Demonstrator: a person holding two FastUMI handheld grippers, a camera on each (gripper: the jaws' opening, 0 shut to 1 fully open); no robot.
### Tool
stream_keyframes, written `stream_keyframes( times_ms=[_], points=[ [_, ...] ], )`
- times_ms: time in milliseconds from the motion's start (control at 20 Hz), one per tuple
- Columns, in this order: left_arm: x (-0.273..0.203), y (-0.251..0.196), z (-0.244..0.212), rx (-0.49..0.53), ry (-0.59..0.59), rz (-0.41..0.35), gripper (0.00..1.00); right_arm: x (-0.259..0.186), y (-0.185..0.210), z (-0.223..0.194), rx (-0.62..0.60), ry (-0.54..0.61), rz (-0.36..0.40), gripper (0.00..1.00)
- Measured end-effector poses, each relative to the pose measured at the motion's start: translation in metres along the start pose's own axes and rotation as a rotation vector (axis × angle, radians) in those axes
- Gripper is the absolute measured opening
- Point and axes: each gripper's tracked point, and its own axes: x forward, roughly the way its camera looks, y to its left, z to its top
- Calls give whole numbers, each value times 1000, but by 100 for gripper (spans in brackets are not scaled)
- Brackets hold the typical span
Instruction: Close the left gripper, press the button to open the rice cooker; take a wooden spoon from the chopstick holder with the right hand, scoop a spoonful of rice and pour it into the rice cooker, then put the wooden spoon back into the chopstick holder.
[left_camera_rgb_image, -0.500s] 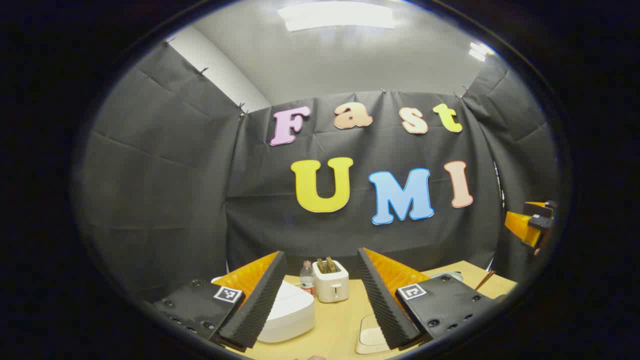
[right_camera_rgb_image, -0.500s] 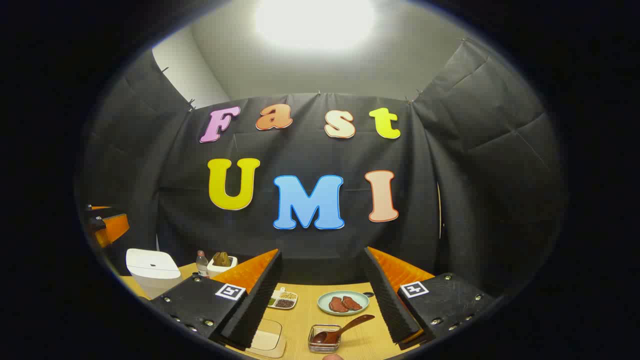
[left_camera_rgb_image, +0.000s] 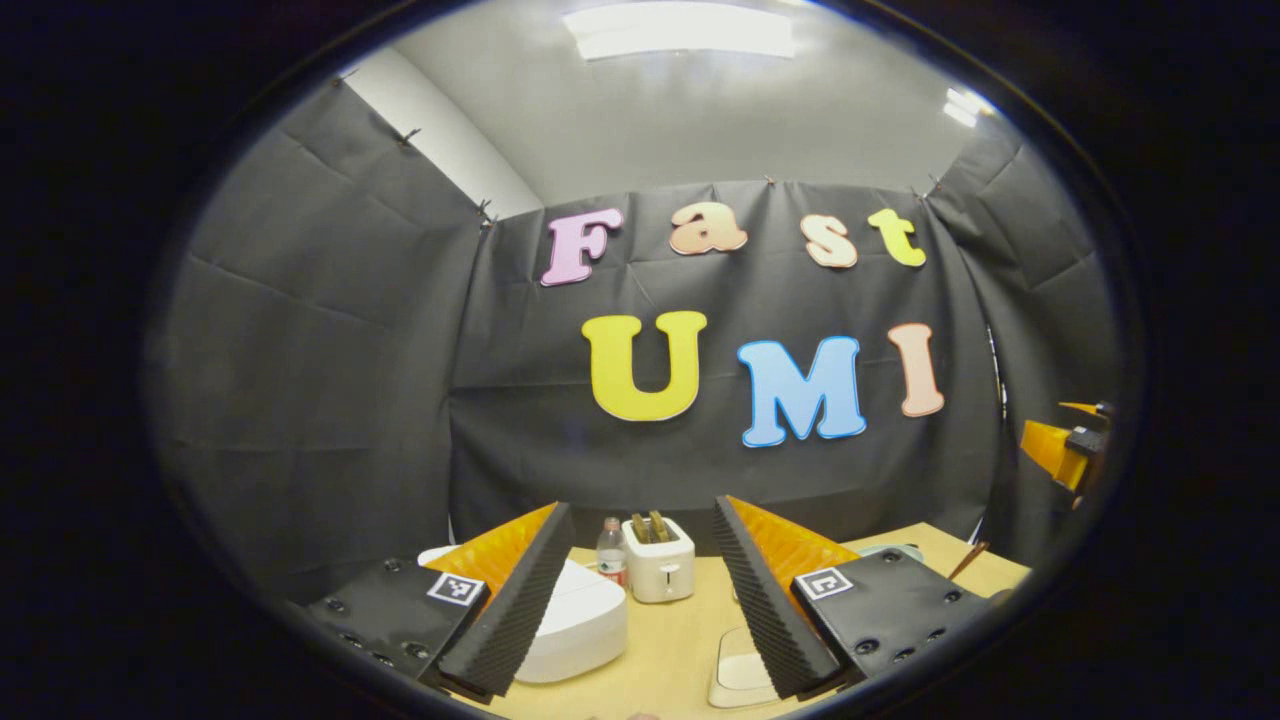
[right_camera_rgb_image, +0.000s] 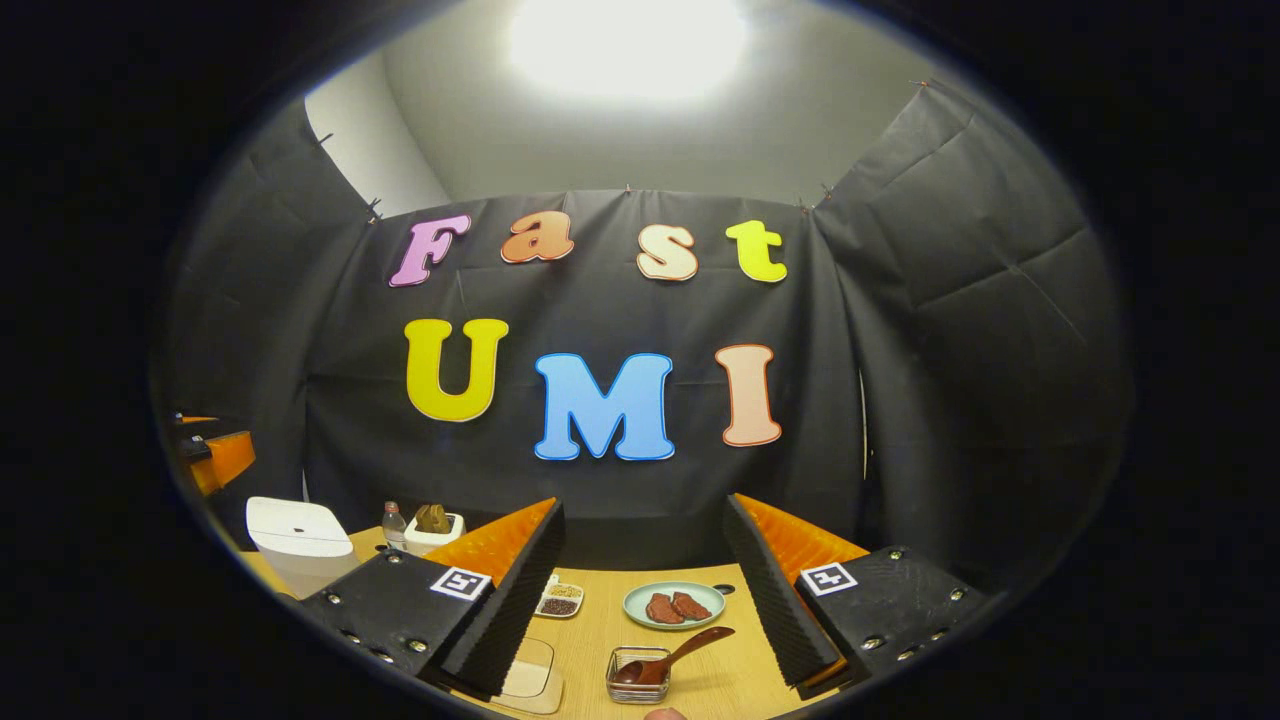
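Both hand-held grippers held open above the bench, nothing gripped.

We see a light wooden bench (right_camera_rgb_image: 590, 640) inside a booth walled with black cloth, under a bright ceiling light. In the left gripper view, the white rice cooker (left_camera_rgb_image: 580, 625) sits on the bench with its lid down, partly behind the left finger; a water bottle (left_camera_rgb_image: 611, 563) and a white toaster (left_camera_rgb_image: 659, 572) stand just beyond it. In the right gripper view, the wooden spoon (right_camera_rgb_image: 672, 656) rests with its bowl in a small clear holder (right_camera_rgb_image: 638, 688) at the near edge; behind it lie a plate (right_camera_rgb_image: 673, 605) with reddish pieces and a divided dish (right_camera_rgb_image: 560, 600). We note the left hand-held gripper (left_camera_rgb_image: 640, 590) and the right hand-held gripper (right_camera_rgb_image: 645, 590) each with fingers spread wide, touching nothing.
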Motion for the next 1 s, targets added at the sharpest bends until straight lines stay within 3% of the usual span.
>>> stream_keyframes(
  times_ms=[700, 900, 1000],
  points=[
    [7, 2, 5, 23, -15, -17, 97, 2, -5, -2, -8, 9, -16, 97],
    [9, 7, 5, 23, -8, -17, 82, -1, -2, -4, -11, 15, -11, 97],
    [10, 11, 6, 28, -14, -13, 68, -1, 0, -5, -14, 18, -7, 97]
  ],
)
